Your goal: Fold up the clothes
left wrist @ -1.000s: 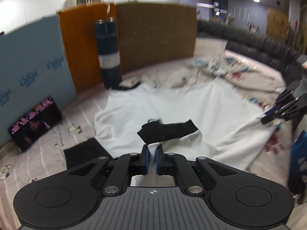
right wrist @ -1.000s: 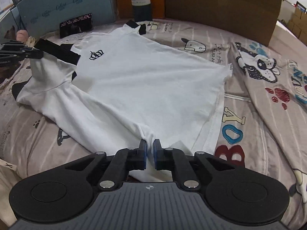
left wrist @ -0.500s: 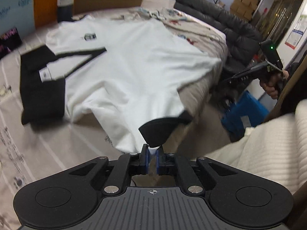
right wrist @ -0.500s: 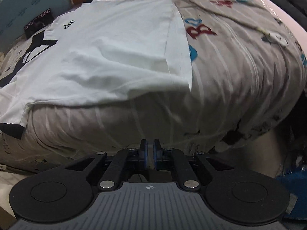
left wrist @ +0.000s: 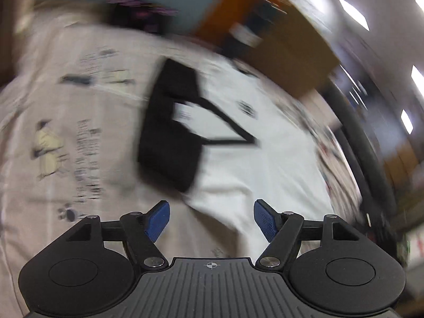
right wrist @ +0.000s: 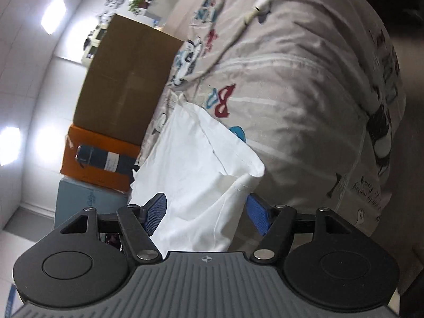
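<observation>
Blue-padded jaws of the left gripper (left wrist: 211, 220) are spreading apart with nothing pressed between them; the white shirt (left wrist: 254, 159) lies just beyond and below the gap, spread on the printed bedsheet (left wrist: 53, 132), its black collar (left wrist: 172, 122) farther out and to the left of the gripper's line (this view is heavily blurred, so finer detail is lost). Past the shirt stand an orange board (left wrist: 225, 8) and a brown cardboard sheet (left wrist: 291, 53). The right gripper (right wrist: 205, 213) is likewise opening, and here the shirt's hem corner (right wrist: 249, 177) hangs loosely between the pads, close against the right-hand one, though I cannot tell whether it touches; neither pad presses it. From there the white cloth runs away up the bed, over the sheet's cartoon lettering (right wrist: 224, 100), toward the cardboard (right wrist: 127, 79) and a dark blue roll (right wrist: 106, 159).
</observation>
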`<move>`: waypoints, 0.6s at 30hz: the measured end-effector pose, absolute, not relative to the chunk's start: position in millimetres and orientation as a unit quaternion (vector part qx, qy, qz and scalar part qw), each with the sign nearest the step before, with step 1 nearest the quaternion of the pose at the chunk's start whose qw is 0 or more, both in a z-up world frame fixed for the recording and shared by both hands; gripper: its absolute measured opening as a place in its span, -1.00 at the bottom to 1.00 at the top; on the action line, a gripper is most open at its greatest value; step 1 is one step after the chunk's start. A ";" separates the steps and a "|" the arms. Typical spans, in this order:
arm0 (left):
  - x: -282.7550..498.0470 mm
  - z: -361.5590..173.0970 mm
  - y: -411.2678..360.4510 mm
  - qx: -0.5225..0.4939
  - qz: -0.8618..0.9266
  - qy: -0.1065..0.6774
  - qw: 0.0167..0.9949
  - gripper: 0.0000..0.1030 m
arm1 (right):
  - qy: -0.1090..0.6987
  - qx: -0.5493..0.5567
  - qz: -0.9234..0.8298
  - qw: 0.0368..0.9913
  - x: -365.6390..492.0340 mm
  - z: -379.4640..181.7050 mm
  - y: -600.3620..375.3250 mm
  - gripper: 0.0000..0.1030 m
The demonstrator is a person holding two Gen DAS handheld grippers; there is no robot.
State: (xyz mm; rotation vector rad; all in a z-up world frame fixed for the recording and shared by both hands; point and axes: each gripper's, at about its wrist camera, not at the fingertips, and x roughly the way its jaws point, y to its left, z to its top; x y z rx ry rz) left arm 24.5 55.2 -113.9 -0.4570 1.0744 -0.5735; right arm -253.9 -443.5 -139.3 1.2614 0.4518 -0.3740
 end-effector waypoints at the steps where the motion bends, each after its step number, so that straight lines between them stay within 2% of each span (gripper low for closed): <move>1: 30.8 -121.6 57.9 -0.233 -0.242 0.501 0.797 0.35 | 0.217 0.578 -0.178 0.766 -249.7 -140.6 -445.1 0.21; 3: 40.8 -132.5 58.8 -0.258 -0.218 0.492 0.802 0.25 | 0.232 0.571 -0.187 0.765 -241.5 -142.0 -444.4 0.00; 4: 43.7 -133.2 56.4 -0.256 -0.225 0.482 0.807 0.12 | 0.239 0.567 -0.190 0.765 -238.1 -142.1 -443.0 -0.27; 5: 46.3 -133.0 52.8 -0.249 -0.237 0.472 0.812 -0.35 | 0.244 0.561 -0.192 0.768 -235.7 -141.9 -441.6 -0.46; 6: 48.0 -132.2 48.1 -0.233 -0.240 0.466 0.819 -0.85 | 0.247 0.555 -0.193 0.770 -233.8 -141.4 -440.4 -0.56; 7: 49.2 -131.2 42.9 -0.211 -0.240 0.462 0.827 -0.95 | 0.247 0.547 -0.195 0.776 -233.6 -140.3 -439.3 -0.84; 8: 49.6 -129.5 38.4 -0.183 -0.235 0.456 0.839 -0.95 | 0.247 0.538 -0.197 0.781 -233.7 -139.3 -438.5 -0.91; 13: 50.5 -131.9 22.9 -0.061 -0.221 0.451 0.862 -0.85 | 0.293 0.481 -0.215 0.798 -234.1 -142.1 -437.1 -0.93; 16: 43.1 -121.4 22.0 -0.020 -0.227 0.431 0.873 -0.68 | 0.306 0.470 -0.217 0.799 -235.9 -143.7 -436.9 -0.92; 17: 39.4 -115.4 23.8 -0.009 -0.229 0.419 0.879 -0.60 | 0.307 0.471 -0.217 0.798 -236.7 -142.8 -437.4 -0.91; 18: 34.4 -108.1 25.7 0.004 -0.231 0.403 0.886 -0.42 | 0.307 0.470 -0.216 0.799 -237.1 -141.2 -438.0 -0.88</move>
